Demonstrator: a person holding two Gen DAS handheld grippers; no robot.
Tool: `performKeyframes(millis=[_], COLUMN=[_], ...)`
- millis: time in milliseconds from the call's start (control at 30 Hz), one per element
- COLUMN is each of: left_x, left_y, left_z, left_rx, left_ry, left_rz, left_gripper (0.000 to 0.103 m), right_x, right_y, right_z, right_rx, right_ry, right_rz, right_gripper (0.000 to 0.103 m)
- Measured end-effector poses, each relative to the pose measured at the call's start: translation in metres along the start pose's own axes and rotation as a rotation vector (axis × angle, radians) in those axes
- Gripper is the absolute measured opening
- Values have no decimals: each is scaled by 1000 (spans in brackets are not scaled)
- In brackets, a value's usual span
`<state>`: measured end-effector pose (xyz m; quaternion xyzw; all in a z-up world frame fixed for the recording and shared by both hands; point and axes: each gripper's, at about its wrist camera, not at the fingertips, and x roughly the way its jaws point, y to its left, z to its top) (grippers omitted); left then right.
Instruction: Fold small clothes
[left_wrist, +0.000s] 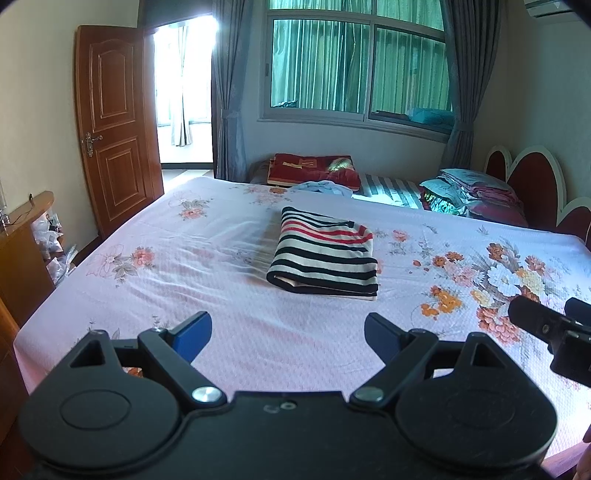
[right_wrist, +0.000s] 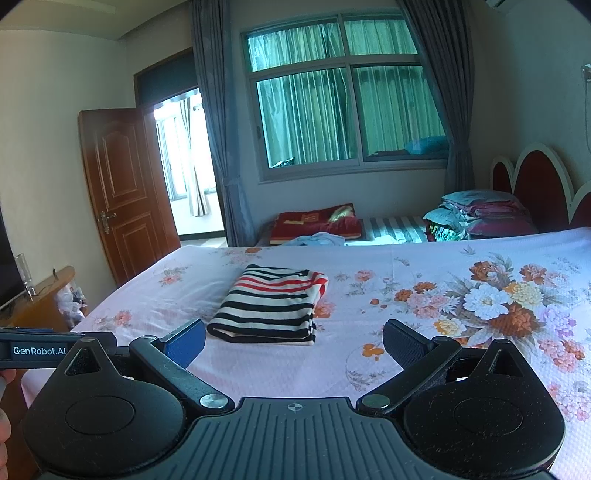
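While both tools hover above the bed (left_wrist: 258, 332) with nothing held, the step in hand appears to be checking or finishing the fold. To do it well, any further grip should probably take all layers at a corner together, so the stack does not slide apart, and any smoothing should run along the stripes toward the folded edge. The striped garment (left_wrist: 324, 253) lies flat ahead of the left gripper (left_wrist: 288, 330), apart from its fingers, and ahead and slightly left of the right gripper (right_wrist: 293, 341). Both pairs of fingers stand spread wide. The garment forms a compact rectangle of dark, cream and red bands, its layered edge facing the fingers. By the look of it, the fold is nearly complete.
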<state>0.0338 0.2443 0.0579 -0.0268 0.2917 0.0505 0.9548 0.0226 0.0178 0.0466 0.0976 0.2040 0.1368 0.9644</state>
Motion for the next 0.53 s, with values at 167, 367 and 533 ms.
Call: performKeyframes(millis=[167,367,533], left_x=[3,13,37], left_y=[-2,-4,-1], left_z=[1,-2,-3], left_rx=[5,41,43], left_ry=[3,-28,-76], left_rz=[3,-25,-86], left_gripper=[89,87,90], right_x=[5,13,30], right_y=[1,0,-9], right_z=[1,-1,-7], right_rx=[1,5,15], right_ry=[6,21,58], right_rz=[3,3,-23], right_gripper=[101,101,101])
